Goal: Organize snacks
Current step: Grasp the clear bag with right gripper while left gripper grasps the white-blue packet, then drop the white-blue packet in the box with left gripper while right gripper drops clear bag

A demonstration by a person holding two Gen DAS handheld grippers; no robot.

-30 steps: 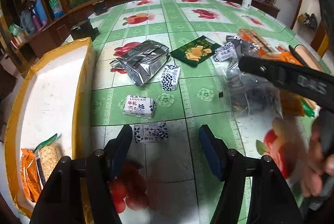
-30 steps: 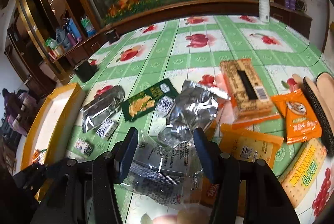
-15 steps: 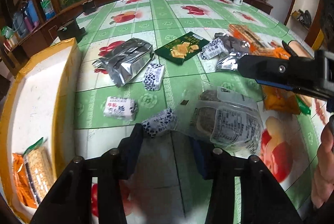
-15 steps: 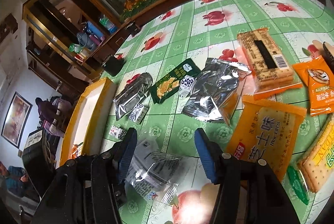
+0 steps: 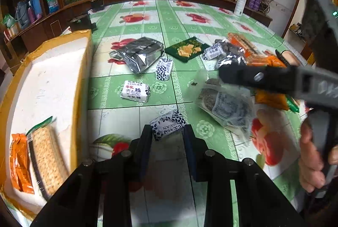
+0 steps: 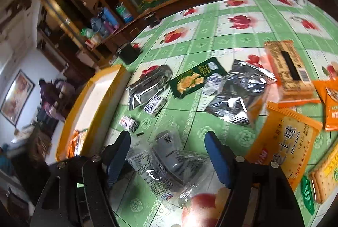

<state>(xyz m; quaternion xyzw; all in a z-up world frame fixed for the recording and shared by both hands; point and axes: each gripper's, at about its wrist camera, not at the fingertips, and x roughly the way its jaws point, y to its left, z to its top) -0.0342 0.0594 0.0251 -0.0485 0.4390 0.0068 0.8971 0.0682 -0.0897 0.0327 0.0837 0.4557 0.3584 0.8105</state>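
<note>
A small white packet with a dark blue pattern (image 5: 168, 124) sits between the fingertips of my left gripper (image 5: 168, 135). The jaws are closing and both pads touch its sides. My right gripper (image 6: 166, 142) is opening over a clear plastic bag with dark contents (image 6: 169, 161). The bag lies on the green fruit-print tablecloth (image 6: 211, 32) between the blue pads, free of both. In the left wrist view that bag (image 5: 226, 104) rests under the right gripper's black finger (image 5: 264, 79), and a hand (image 5: 310, 159) holds the grip.
A white foam box with yellow tape (image 5: 52, 79) at left holds a cracker pack (image 5: 46, 155) and an orange packet (image 5: 19, 161). A silver foil bag (image 5: 141, 53), a green packet (image 5: 186, 49), two small packets (image 5: 135, 91) and orange packs (image 6: 285, 142) lie about.
The left jaws closed in from wide apart onto the small patterned packet. The right jaws spread wider and the clear bag, carried leftward earlier, now lies loose between them.
</note>
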